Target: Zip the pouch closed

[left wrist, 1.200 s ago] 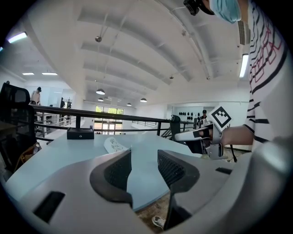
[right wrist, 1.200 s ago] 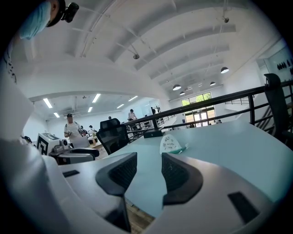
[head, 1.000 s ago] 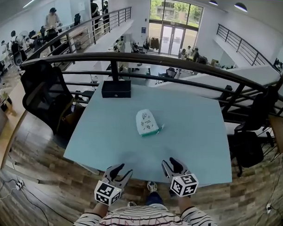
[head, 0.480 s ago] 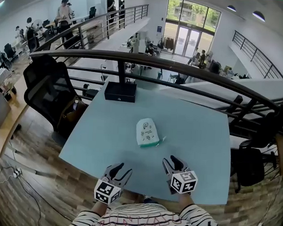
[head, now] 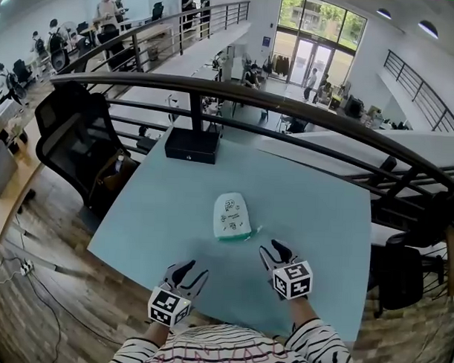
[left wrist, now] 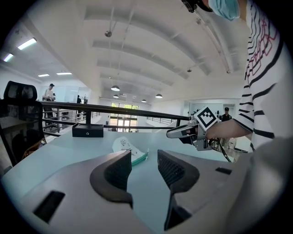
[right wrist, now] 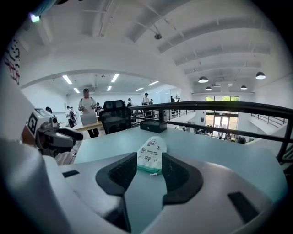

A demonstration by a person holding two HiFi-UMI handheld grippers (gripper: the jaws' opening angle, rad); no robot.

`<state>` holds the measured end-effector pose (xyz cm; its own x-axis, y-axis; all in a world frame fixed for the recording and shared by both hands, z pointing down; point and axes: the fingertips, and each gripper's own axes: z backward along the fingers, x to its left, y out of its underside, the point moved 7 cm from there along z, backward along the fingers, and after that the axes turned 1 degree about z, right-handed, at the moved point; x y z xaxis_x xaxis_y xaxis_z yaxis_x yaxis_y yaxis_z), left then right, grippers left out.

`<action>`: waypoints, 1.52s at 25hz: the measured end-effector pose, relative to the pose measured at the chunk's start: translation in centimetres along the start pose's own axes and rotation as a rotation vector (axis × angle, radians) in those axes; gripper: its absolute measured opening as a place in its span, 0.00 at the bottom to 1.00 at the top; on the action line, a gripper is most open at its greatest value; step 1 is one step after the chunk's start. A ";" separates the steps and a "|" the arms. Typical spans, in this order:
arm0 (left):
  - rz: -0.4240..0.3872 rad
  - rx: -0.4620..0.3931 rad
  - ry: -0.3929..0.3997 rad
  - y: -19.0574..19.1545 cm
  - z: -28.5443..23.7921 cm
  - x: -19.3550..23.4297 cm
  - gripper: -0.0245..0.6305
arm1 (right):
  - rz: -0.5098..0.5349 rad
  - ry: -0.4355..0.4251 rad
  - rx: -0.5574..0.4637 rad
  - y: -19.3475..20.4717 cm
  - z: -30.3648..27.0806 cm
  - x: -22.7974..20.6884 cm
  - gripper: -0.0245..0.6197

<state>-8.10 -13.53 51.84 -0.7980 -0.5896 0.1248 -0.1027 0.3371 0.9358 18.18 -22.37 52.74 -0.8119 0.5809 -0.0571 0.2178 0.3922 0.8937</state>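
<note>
A white pouch (head: pixel 232 217) with green trim and small printed drawings lies flat in the middle of the pale blue table (head: pixel 159 219). Its green zipper edge with a small pull faces me. My left gripper (head: pixel 187 272) hovers over the table's near edge, left of and short of the pouch, open with nothing between its fingers. My right gripper (head: pixel 276 253) is open and empty too, just short of the pouch's near right corner. In the right gripper view the pouch (right wrist: pixel 152 155) shows beyond the gap between the jaws. In the left gripper view the pouch (left wrist: pixel 126 147) lies ahead, with the right gripper (left wrist: pixel 183 132) off to its right.
A black box (head: pixel 191 144) stands at the table's far edge against a dark railing (head: pixel 289 105). A black office chair (head: pixel 72 145) is off the table's left side. Past the railing lies a lower office floor with people at desks.
Both grippers have moved forward from the near edge out over the table toward the pouch, the right one further. The pouch has not moved.
</note>
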 end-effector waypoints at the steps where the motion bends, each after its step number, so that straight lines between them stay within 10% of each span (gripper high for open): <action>1: 0.001 0.004 -0.003 0.1 -0.3 0.0 0.28 | 0.015 -0.008 0.010 0.1 -0.4 -0.5 0.29; 14: 0.031 0.067 -0.030 1.2 -3.2 0.8 0.28 | 0.249 -0.098 0.181 2.8 -7.1 -6.0 0.29; 29: 0.045 0.165 -0.050 2.9 -4.7 1.0 0.28 | 0.839 -0.202 0.325 5.3 -13.7 -6.7 0.36; 38: 0.079 0.169 -0.048 3.9 -4.4 0.5 0.28 | 0.935 -0.356 0.380 5.3 -15.7 -6.6 0.37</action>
<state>-6.26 -15.74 57.02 -0.8346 -0.5222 0.1756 -0.1342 0.5018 0.8545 16.22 -35.30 64.84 -0.0445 0.9166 0.3973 0.8759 -0.1555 0.4568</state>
